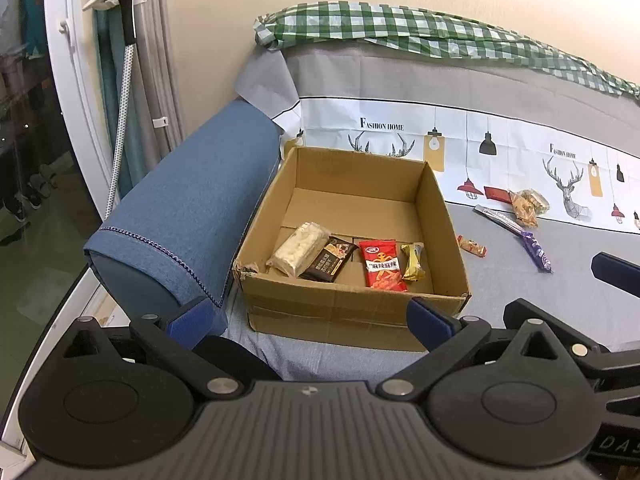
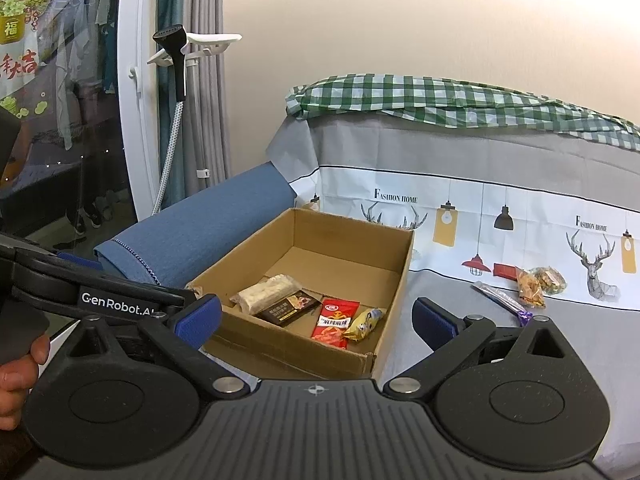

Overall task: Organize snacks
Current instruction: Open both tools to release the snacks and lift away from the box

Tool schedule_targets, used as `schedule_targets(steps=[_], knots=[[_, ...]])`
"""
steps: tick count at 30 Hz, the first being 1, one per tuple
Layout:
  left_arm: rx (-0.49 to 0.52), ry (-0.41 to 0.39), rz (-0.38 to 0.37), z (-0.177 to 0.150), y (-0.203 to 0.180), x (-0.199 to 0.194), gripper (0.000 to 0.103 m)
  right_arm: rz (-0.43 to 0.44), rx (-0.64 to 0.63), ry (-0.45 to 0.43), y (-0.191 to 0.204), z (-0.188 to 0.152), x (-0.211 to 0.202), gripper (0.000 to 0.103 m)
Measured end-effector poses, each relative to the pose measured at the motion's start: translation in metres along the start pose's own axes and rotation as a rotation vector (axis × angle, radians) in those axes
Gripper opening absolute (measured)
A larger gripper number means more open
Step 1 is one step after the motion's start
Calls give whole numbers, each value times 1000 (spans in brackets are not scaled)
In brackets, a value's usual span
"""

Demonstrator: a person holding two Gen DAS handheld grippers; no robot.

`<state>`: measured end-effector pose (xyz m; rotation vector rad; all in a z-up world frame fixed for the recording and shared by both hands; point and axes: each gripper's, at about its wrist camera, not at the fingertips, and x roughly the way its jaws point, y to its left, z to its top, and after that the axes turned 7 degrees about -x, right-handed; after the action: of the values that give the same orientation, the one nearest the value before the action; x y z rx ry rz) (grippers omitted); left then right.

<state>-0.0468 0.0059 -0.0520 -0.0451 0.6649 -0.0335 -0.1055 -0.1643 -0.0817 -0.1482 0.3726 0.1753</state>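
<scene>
Holding Over Snack Box, Both Claws Empty

Left claw and right claw gape wide, gripping nothing. Cardboard box on the sofa holds four snacks; purple packet and others lie outside, right.

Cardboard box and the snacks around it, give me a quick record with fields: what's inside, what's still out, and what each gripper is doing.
container: cardboard box, open top, on the grey cover
inside: white bar, dark packet, red packet, yellow candy, in a row near the front wall
still outside: purple stick, small red candy, clear snack bags, red wrapper
left gripper: open, empty
right gripper: open, empty
</scene>
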Motion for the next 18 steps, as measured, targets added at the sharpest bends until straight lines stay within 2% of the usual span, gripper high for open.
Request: schedule_targets(steps=[18], knots=[[9,31,2,-4,-2,12,103,4,26,31,-5,-6,9,101]])
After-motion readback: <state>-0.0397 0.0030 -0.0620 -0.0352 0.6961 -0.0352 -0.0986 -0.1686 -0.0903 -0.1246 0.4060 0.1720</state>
